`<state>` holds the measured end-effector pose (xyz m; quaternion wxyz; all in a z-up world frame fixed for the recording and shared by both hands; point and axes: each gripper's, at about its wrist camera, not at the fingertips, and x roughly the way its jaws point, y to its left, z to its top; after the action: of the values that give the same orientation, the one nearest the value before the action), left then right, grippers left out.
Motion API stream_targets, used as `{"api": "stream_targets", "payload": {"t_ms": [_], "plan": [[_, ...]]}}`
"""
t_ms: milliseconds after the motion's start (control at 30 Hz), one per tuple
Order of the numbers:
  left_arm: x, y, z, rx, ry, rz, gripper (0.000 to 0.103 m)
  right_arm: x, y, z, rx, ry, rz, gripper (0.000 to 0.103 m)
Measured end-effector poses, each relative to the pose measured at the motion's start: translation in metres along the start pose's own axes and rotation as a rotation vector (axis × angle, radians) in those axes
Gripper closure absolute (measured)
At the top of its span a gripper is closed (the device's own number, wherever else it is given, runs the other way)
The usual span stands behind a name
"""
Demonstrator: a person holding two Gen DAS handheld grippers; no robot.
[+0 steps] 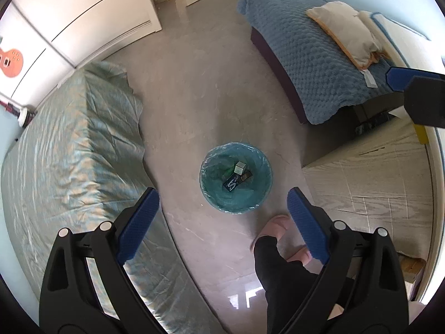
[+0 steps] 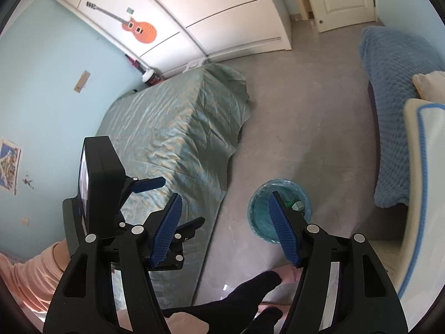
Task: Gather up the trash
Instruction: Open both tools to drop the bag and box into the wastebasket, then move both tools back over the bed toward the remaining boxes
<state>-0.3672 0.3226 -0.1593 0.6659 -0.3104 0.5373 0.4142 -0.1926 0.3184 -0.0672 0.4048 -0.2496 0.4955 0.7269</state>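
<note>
One dark flat packet (image 1: 233, 184) in bin (image 1: 212, 158), long axis diag.

A: What colour is the bin (image 1: 235, 179)?
B: Teal, lined with a see-through blue-green bag. A white box (image 1: 240, 167) and a dark blue packet (image 1: 233, 184) lie in it.
A: And the beds?
B: The bed cover (image 1: 83, 150) is shiny green with gold streaks; the blanket (image 1: 306, 55) is blue and dimpled.
A: Anything orange?
B: A guitar sticker (image 2: 139, 29) on the white wardrobe (image 2: 194, 8). The slippers (image 1: 274, 226) are pink, the floor (image 1: 200, 89) grey.
</note>
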Motion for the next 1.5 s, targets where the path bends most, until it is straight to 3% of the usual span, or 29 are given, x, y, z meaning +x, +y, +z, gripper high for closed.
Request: {"api": "stream_targets", "payload": {"t_ms": [133,500,733,967,1500], "plan": [[-0.008,-0.014,0.003,0.04,-0.011,-0.013,0.012,-0.02,-0.005,-0.011,0.02,-0.04,-0.02,0.033],[-0.038,-0.088,0.02,0.226,-0.075,-0.084,0.008,-0.093,-0.029,-0.038,0.11,-0.186,-0.111,0.033],[-0.056,-0.145,0.029,0.342,-0.113,-0.123,0.007,-0.147,-0.051,-0.064,0.183,-0.302,-0.198,0.019],[-0.07,-0.192,0.03,0.434,-0.135,-0.161,0.007,-0.187,-0.07,-0.093,0.268,-0.39,-0.27,0.015],[-0.11,-0.311,0.005,0.714,-0.182,-0.288,0.007,-0.272,-0.115,-0.212,0.53,-0.53,-0.465,0.013]]}}
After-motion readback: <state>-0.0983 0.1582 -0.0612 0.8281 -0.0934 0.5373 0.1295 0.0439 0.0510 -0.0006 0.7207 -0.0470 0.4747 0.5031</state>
